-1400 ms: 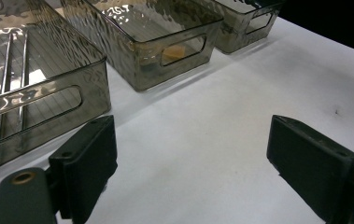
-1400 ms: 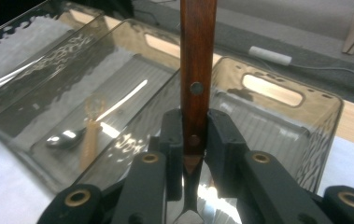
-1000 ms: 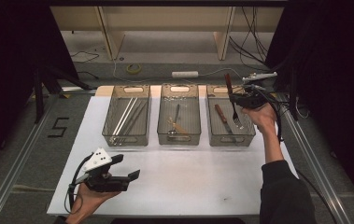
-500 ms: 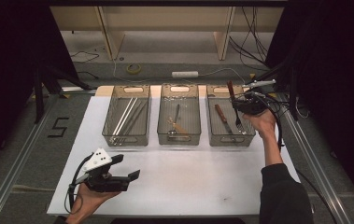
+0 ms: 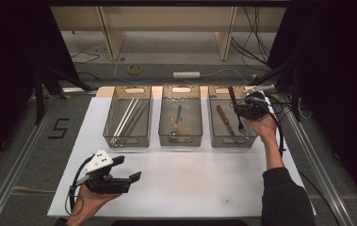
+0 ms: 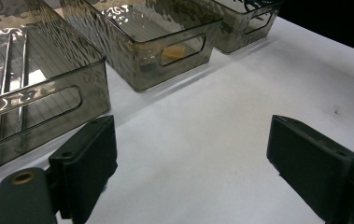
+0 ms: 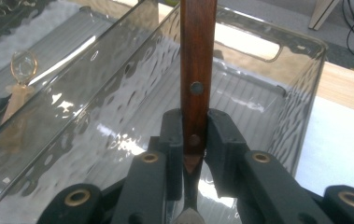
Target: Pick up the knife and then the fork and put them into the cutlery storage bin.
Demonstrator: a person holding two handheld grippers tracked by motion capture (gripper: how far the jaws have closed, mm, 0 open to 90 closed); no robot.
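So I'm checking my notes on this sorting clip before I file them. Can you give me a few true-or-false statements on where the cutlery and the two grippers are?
1. The right gripper is shut on a wooden-handled fork. True.
2. That fork is held over the left bin. False: it hangs over the right bin, where a wooden-handled knife already lies.
3. The left gripper holds a spoon. False: its jaws stand open with nothing between them, above the white tabletop.
4. The middle bin holds a spoon. True.
5. The left bin holds long thin metal sticks. True.
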